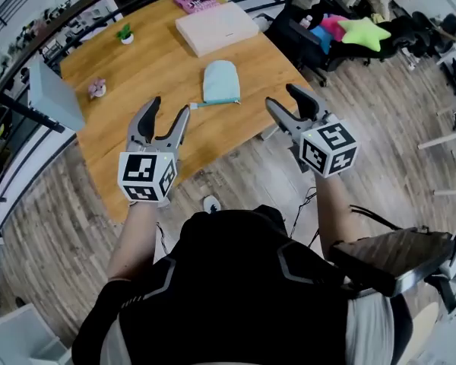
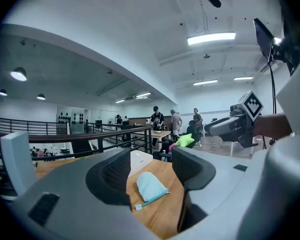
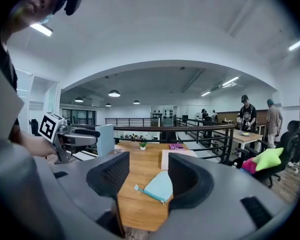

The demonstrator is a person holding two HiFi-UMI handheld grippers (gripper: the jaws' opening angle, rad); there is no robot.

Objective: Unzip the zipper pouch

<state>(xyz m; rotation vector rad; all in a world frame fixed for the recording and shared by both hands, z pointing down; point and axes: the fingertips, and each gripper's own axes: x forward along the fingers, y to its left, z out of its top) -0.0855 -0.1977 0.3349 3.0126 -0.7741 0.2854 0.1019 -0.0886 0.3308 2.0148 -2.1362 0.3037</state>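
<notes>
A light blue zipper pouch [image 1: 220, 82] lies flat on the wooden table [image 1: 140, 63], its zipper edge facing the near side with a small white tab at the left end. Both grippers hover short of it, near the table's front edge. My left gripper [image 1: 169, 115] stands open and empty over the table's near part. My right gripper [image 1: 287, 99] is open and empty too, just off the table's right front corner. The pouch [image 2: 151, 186] shows between the jaws in the left gripper view, well ahead. In the right gripper view the pouch [image 3: 160, 186] also lies ahead of the jaws.
A white flat box [image 1: 216, 27] and a pink book [image 1: 195, 1] lie at the table's far side. A small potted plant [image 1: 125, 34] and a pink trinket [image 1: 97, 88] sit left. A grey panel [image 1: 53, 93] stands at the left edge. Chairs with a green star cushion [image 1: 363, 31] stand right.
</notes>
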